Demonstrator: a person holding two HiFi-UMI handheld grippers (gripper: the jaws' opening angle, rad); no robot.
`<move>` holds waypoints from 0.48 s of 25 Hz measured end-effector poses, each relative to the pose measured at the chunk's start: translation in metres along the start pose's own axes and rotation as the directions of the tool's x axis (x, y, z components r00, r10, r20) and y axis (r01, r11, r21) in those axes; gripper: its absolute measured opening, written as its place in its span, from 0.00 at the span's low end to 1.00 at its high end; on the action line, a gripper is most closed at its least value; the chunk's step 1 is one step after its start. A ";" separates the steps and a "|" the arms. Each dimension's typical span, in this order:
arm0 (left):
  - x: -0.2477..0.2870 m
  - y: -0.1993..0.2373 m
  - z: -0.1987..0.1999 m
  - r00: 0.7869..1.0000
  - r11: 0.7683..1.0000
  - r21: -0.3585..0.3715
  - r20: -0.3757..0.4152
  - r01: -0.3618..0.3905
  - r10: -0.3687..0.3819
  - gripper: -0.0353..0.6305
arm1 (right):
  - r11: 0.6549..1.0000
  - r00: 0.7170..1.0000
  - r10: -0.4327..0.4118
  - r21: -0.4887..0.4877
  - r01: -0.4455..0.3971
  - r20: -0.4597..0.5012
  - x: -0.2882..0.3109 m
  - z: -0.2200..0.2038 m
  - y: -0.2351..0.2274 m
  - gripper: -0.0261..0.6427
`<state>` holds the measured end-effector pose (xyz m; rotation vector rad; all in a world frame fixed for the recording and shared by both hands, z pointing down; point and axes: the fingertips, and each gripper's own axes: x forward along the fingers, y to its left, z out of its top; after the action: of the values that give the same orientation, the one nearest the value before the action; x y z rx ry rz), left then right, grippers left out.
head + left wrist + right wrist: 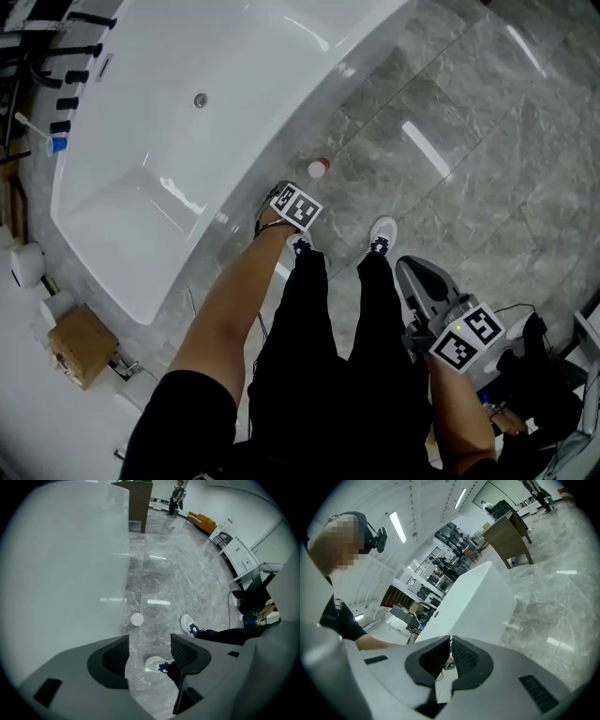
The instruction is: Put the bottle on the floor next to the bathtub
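- The bottle [319,168] stood upright on the grey marble floor [450,112], just beside the outer wall of the white bathtub [234,56]; nothing touched it — both grippers were clear of it.
- The left gripper [149,641] hung above the floor close to the tub's side, at the end of the person's outstretched bare forearm [234,300]; its jaws were spread wide with nothing between them.
- Through that gap only floor and the toe of a white shoe [154,663] showed; in the left gripper view the bottle's pale round top lay just ahead of the left-hand jaw, hard by the tub wall.
- The right gripper [450,641] was held off at the person's right side, well apart from the bottle; its jaws were drawn almost together, a thin slit between the ribbed pads, gripping nothing.
- The right gripper view looked up past a corner of the bathtub towards the ceiling lights and the far end of the room.
- The person stood on the floor next to the tub in black trousers [328,356] and white shoes, toes turned towards the bottle.
- A cardboard box [82,345] sat beyond the tub's near end — apart from the tub.
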<state>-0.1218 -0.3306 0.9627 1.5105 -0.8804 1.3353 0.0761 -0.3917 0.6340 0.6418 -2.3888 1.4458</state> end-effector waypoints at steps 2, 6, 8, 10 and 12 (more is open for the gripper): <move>-0.026 -0.013 -0.002 0.998 0.998 -0.054 0.052 0.031 -0.028 0.39 | 0.999 0.999 0.028 -0.016 -0.028 0.017 -0.003 0.008 0.014 0.10; -0.087 -0.026 -0.003 0.984 0.984 -0.171 0.177 0.056 -0.025 0.20 | 0.995 0.998 0.063 -0.075 -0.062 0.010 -0.010 0.023 0.038 0.10; -0.116 -0.032 -0.006 0.972 0.971 -0.226 0.233 0.074 -0.019 0.09 | 0.990 0.998 0.068 -0.121 -0.069 -0.015 -0.014 0.028 0.049 0.10; -0.148 -0.039 -0.006 0.955 0.961 -0.259 0.298 0.096 -0.015 0.08 | 0.983 0.997 0.074 -0.164 -0.079 -0.039 -0.020 0.034 0.062 0.10; -0.183 -0.046 -0.006 0.931 0.952 -0.283 0.365 0.121 -0.010 0.08 | 0.975 0.995 0.083 -0.200 -0.093 -0.058 -0.026 0.040 0.075 0.10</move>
<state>-0.1103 -0.3196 0.7744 1.5473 -1.1935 0.8363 0.0607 -0.3904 0.5462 0.4506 -2.5107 1.2130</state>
